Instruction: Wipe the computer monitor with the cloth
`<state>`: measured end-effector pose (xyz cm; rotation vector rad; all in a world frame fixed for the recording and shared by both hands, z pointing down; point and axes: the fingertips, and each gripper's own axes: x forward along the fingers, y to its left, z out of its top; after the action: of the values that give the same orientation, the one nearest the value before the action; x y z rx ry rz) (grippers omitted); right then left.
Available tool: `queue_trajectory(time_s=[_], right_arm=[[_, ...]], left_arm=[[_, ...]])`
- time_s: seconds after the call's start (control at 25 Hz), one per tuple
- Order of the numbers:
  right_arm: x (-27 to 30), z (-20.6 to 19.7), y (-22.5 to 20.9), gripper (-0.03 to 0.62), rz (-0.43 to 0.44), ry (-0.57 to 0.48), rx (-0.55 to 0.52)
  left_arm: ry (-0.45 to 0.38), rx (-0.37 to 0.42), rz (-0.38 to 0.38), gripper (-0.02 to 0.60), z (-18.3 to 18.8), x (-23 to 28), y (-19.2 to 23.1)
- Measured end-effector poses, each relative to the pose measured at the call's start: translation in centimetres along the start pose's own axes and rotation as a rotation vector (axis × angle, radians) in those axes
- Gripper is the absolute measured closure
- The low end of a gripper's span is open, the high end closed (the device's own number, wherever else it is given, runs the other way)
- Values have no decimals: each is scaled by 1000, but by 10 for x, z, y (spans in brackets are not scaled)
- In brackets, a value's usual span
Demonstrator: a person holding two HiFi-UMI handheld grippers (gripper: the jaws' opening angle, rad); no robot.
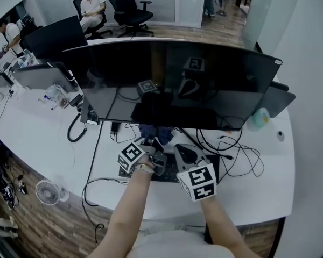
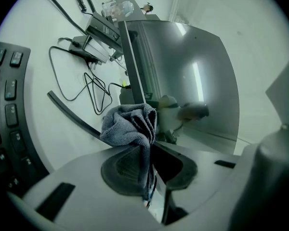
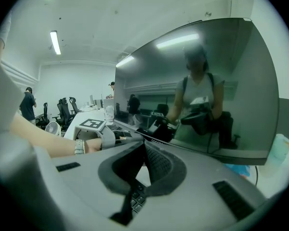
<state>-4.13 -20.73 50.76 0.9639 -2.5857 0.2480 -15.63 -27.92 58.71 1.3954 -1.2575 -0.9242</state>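
A: Closest to you, your left gripper (image 2: 150, 150): its pads are pinched tight on the grey cloth (image 2: 128, 125). One fold is trapped between them and the rest is bunched out past the tips.

B: Your right gripper (image 3: 143, 148) has its pads closed narrow with nothing held. Through the gap beneath them you see only keys of the keyboard (image 3: 135, 201).

A: The cloth's bunch points forward, toward the lower edge of the monitor (image 1: 172, 82). I cannot tell whether it touches the glass.

B: From your head view, the monitor's long axis runs left to right across the white desk (image 1: 258, 187). Its dark, curved screen faces you.

A: Both your grippers sit low, beneath that lower edge. The left is just beside the right, over the keyboard.

B: Further out, loose cables (image 1: 242, 156) loop on the desk to your right, under the screen's right half
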Motion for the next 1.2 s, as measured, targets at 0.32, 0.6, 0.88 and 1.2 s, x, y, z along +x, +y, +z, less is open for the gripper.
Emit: queue_trajectory(time_s=[0.32,0.6,0.88,1.2], right_arm=[[-15,-13,-19,586,-11,22,32],[-28,-23,-32,586,-9,30,41],[-43,-29,-49,586,-21,38,41],[-55,-34,-59,586,-29,35,48]], left_arm=[[-5,-6,3,522,-22,7,-5],[7,-5,4,522,-44,15,-11],[15,-19,0,522,-65,22,-18],[35,-32,1,522,-85,29,-23]])
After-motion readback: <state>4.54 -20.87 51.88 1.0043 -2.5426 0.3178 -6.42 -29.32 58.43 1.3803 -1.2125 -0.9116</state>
